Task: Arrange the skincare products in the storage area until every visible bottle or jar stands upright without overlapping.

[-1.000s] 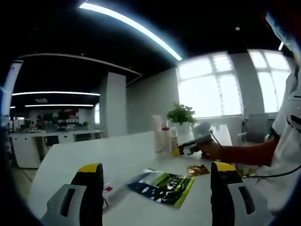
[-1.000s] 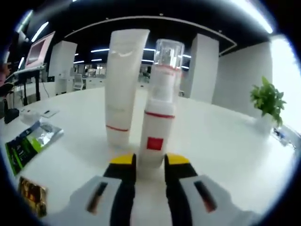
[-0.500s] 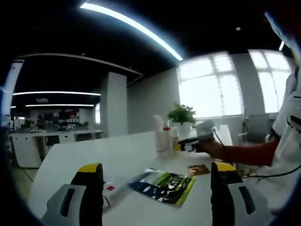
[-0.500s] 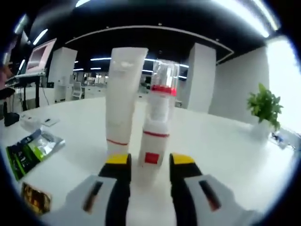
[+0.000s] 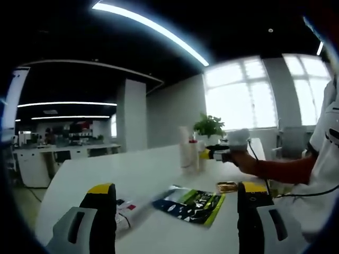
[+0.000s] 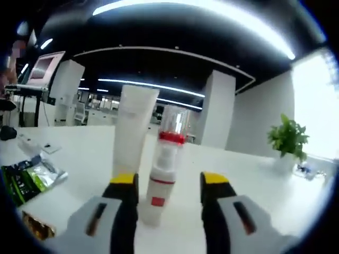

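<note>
Released now, the pump bottle (image 6: 162, 174) stands upright beside the tube (image 6: 132, 138); right gripper (image 6: 169, 182) jaws apart, empty; left gripper (image 5: 175, 194) wide apart, holding nothing, over open table (image 5: 132, 174).

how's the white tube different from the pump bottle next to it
The tube is taller, flat-topped and plain white with a thin red line low down. The pump bottle is shorter and rounder, with a clear cap, a red collar and a red square label. Both stand upright on the table.

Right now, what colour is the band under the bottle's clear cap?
Red; the bottle shows it best in the right gripper view.
</note>
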### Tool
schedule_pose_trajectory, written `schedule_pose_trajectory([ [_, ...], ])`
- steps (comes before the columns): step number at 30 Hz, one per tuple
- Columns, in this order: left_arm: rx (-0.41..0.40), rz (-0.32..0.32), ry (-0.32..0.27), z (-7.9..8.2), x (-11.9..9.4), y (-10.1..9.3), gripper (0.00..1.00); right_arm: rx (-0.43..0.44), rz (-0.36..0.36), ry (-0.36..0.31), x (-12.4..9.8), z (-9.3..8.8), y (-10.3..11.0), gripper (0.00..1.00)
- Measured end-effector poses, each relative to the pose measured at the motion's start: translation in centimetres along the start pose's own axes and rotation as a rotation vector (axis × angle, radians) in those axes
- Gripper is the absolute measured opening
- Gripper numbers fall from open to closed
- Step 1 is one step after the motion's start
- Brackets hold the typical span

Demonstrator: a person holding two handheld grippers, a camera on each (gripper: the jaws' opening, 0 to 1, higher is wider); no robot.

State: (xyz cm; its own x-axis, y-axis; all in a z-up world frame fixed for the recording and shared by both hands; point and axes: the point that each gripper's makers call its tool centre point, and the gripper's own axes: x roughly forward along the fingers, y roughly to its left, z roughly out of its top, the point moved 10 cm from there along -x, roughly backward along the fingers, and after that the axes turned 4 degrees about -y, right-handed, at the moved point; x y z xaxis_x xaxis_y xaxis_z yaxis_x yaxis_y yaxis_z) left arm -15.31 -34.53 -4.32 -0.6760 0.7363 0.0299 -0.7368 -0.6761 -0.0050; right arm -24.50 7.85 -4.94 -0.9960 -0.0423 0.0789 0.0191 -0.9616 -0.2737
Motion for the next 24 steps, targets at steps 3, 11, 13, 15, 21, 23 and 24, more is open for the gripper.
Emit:
schedule_pose_trajectory([
  [3, 0.015, 0.018, 0.021, -0.2, -0.1, 0.3, 0.97, -0.016, -0.010, -0.025, -0.1, 0.5, -0.3, 0.51],
  [11, 0.046, 0.056, 0.072, -0.7, -0.5, 0.9, 0.98, -0.055, 0.010, -0.126, -1.2, 3.5, -0.1, 0.60],
  [13, 0.047, 0.057, 0.072, -0.7, -0.5, 0.9, 0.98, -0.053, 0.019, -0.161, -1.5, 4.4, 0.1, 0.62],
  [15, 0.046, 0.058, 0.071, -0.7, -0.6, 0.9, 0.98, -0.071, 0.035, -0.177, -1.7, 5.4, 0.5, 0.62],
  [21, 0.043, 0.060, 0.074, -0.8, -0.7, 1.1, 0.98, -0.128, 0.133, -0.227, -1.7, 8.6, 2.8, 0.61],
  [23, 0.043, 0.059, 0.074, -0.8, -0.7, 1.1, 0.98, -0.139, 0.152, -0.241, -2.1, 9.2, 3.1, 0.60],
  [24, 0.044, 0.059, 0.074, -0.8, -0.7, 1.1, 0.98, -0.144, 0.158, -0.245, -2.2, 9.2, 3.5, 0.59],
])
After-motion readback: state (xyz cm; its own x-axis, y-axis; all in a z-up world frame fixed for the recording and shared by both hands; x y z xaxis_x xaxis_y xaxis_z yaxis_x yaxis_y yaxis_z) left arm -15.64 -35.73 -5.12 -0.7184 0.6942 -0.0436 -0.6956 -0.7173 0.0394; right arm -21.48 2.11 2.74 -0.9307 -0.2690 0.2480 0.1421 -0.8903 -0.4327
